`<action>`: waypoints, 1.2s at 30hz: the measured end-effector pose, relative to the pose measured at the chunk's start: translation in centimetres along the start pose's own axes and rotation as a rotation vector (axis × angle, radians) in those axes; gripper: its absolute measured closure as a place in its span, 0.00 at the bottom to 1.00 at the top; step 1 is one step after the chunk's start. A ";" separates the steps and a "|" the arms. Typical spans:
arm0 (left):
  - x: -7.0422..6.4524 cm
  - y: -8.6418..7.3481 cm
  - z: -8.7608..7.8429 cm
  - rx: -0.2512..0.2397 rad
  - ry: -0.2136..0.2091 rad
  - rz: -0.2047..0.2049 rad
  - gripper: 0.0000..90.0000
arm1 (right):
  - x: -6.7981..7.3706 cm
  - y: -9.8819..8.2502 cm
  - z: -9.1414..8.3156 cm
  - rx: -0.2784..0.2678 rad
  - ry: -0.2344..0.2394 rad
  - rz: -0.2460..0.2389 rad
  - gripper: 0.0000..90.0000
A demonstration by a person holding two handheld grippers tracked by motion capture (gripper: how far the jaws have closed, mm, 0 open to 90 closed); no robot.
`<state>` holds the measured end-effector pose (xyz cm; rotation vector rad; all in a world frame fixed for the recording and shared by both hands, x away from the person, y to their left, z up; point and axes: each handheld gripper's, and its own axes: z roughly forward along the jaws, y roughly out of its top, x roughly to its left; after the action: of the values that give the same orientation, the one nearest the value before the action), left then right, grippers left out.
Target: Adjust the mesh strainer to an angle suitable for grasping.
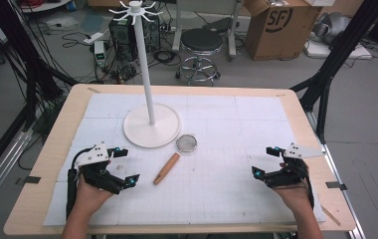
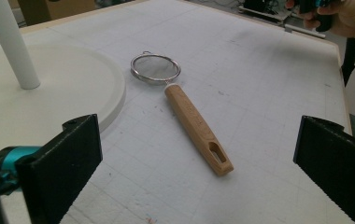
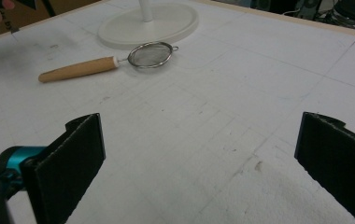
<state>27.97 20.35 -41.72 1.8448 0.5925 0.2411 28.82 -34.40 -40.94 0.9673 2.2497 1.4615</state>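
The little strainer (image 1: pixel 173 160) lies flat on the worktop (image 1: pixel 236 199) just ahead and to the inner side of the left gripper (image 1: pixel 126 167), way closer to it than to the right gripper (image 1: pixel 266 160), so the left looks like the natural one to grab it. Both grippers sit wide open with nothing between the jaws. The strainer's long axis runs diagonally: the wooden handle (image 2: pixel 197 128) end points back toward the left gripper, and the mesh bowl (image 2: pixel 155 68) sits at the far end, right beside the white stand's base (image 1: pixel 152 125).
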 end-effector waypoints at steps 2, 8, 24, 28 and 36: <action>0.0 0.0 0.0 -0.003 -0.001 -0.001 0.02 | 0.0 0.0 0.1 0.006 -0.001 0.002 0.01; 0.0 -0.1 0.5 0.017 0.006 -0.002 0.02 | 0.0 0.0 0.1 -0.007 0.012 0.008 0.01; -0.6 0.8 2.9 0.050 0.005 -0.022 0.02 | 0.1 0.0 0.1 0.004 0.004 0.012 0.01; -0.8 1.4 4.0 0.061 -0.005 -0.016 0.02 | 0.1 0.0 0.1 0.004 0.006 0.013 0.01; -1.2 1.6 6.3 0.110 -0.011 -0.020 0.02 | 0.3 0.0 0.1 0.003 0.009 0.011 0.01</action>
<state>30.22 14.16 -42.30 1.9441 0.6271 0.1881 28.71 -34.14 -40.94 0.9780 2.2571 1.4700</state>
